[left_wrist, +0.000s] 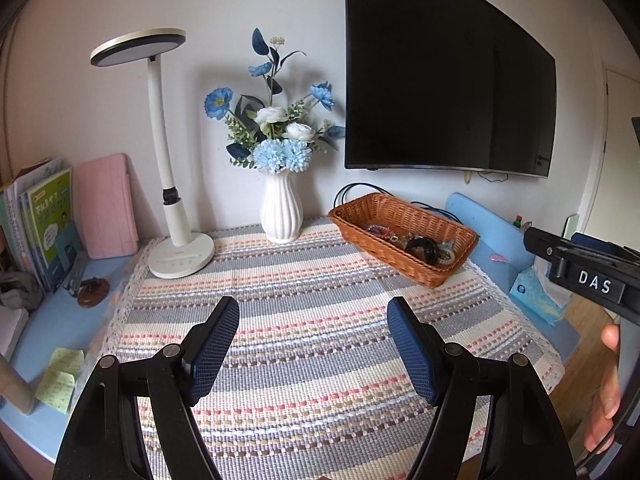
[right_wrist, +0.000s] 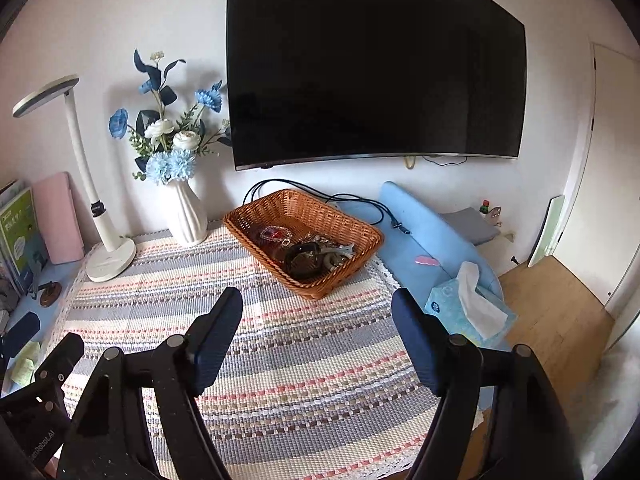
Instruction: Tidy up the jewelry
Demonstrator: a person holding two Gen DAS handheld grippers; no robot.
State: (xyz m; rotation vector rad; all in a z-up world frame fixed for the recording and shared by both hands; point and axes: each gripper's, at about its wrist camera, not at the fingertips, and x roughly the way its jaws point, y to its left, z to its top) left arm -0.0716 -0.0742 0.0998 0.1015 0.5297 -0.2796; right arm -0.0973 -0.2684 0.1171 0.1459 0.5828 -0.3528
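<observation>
Soft daylight, sharp focus, fisheye-bent edges, dark corners

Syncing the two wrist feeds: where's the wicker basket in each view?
Left wrist: wicker basket right of centre, on the striped cloth, below the TV's lower edge.
Right wrist: wicker basket near centre, ahead of the open fingers, under the TV.
Shared landmark: white vase of blue flowers, just left of the basket in both.
</observation>
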